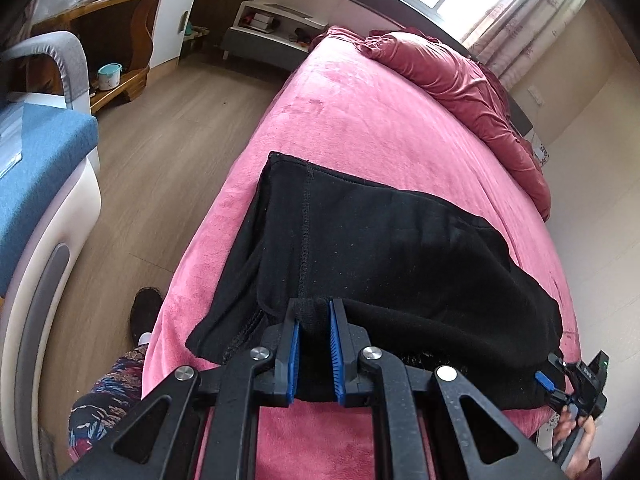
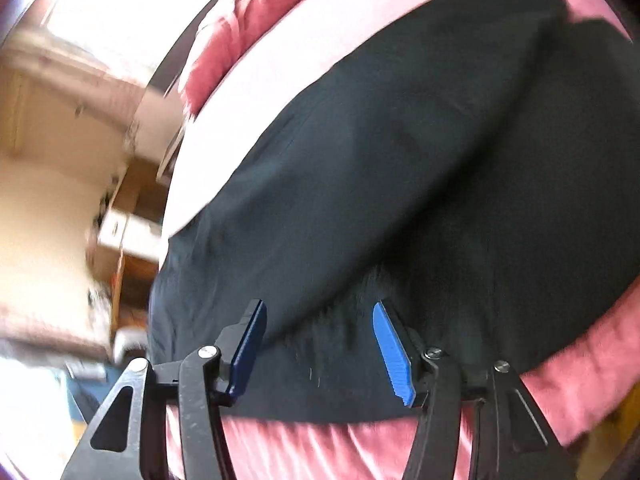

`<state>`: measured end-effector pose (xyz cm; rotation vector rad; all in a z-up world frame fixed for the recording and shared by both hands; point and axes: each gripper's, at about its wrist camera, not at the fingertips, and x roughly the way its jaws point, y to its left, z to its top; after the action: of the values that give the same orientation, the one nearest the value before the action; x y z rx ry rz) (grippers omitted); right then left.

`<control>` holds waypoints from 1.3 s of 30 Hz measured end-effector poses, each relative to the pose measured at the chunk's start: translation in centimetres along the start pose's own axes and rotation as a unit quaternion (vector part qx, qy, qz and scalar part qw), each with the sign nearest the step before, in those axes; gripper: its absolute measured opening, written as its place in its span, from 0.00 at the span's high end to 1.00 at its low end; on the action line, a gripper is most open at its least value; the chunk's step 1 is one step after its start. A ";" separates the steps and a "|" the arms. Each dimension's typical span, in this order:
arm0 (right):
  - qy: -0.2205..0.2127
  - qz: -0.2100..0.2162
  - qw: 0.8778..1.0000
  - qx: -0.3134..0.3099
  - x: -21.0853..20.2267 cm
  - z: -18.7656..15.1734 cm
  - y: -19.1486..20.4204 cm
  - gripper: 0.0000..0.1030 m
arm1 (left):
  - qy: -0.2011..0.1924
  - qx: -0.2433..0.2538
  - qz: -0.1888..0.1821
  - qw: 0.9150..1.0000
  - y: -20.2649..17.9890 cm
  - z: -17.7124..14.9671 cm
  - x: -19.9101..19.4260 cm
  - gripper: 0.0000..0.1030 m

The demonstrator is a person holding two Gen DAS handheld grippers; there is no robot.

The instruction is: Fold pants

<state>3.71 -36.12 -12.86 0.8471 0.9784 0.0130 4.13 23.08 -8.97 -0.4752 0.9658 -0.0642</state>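
Observation:
Black pants (image 1: 400, 240) lie folded in a thick stack on the pink bed cover (image 1: 360, 120), near its front edge. My left gripper (image 1: 314, 308) is shut on a bunched fold at the stack's near edge, with black cloth pinched between the blue pads. In the right wrist view, which is motion-blurred, the pants (image 2: 400, 160) fill the middle. My right gripper (image 2: 318, 316) stands open over their near edge, its pads wide apart and not pressing the cloth. The left wrist view shows that right gripper (image 1: 550, 372) at the stack's right corner, held by a hand (image 1: 576, 424).
A crumpled maroon duvet (image 1: 460, 80) lies at the bed's far end under the window. Wooden floor (image 1: 168, 168) runs along the bed's left side. There stand a blue-cushioned seat (image 1: 44, 160), a wooden shelf (image 1: 116, 40), and the person's patterned trouser leg (image 1: 108, 392) and slipper (image 1: 146, 312).

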 end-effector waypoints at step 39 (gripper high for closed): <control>0.091 -0.124 0.972 -0.176 -0.4 -2.8 4.1 0.71 | 0.039 -0.106 -0.020 0.993 4.9 -0.2 -4.4 0.64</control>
<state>2.83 -31.75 -10.72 0.3979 1.2065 0.0492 0.62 28.56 -7.71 -0.6923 1.0446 -0.0155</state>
